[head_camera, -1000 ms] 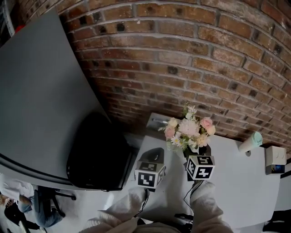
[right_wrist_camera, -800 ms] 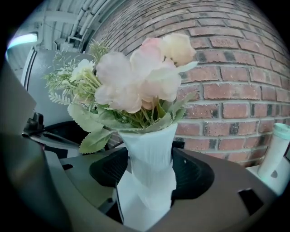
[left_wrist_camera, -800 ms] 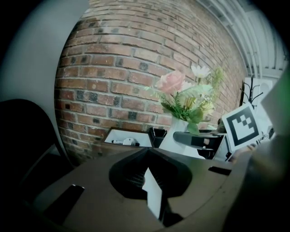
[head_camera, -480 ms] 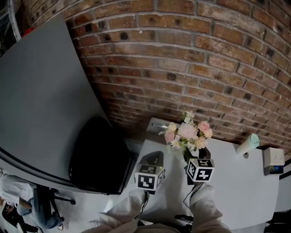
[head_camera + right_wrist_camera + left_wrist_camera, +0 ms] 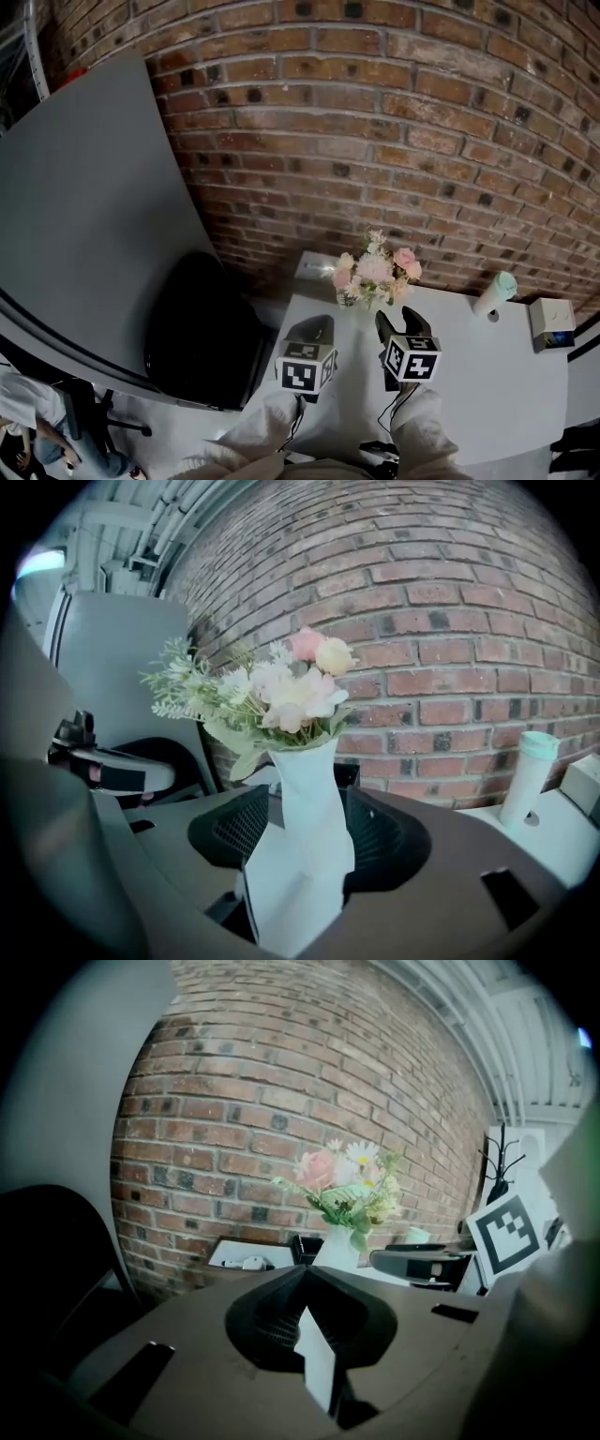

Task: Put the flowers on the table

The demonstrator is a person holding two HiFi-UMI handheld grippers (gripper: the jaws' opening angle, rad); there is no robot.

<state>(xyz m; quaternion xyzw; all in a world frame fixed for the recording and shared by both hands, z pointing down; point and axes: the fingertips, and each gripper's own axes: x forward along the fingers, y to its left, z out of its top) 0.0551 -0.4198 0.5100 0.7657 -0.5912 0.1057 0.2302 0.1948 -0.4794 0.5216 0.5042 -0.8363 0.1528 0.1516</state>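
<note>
Flowers [image 5: 373,270] on table [image 5: 487,375]. Pointing right claw [image 5: 398,319], spread wide, at white vase [image 5: 302,855]. Holding left claw [image 5: 317,324] closed alongside.

Wore loose, creased, off-white sleeves [image 5: 269,427] at the lower middle of the head view. Held 2 dark tools, the left gripper [image 5: 322,323] and the right gripper [image 5: 401,322], each with black jaws and a white cube [image 5: 307,367] printed with black square markers. Trailed a thin dark cable [image 5: 299,414] from beneath each cube down along the sleeve. Showed, across the lower half of both gripper views, matt grey-brown bodies with a scooped black recess, finely ribbed black pads [image 5: 236,825] and dark rectangular slots [image 5: 131,1382] near the lower corners.
</note>
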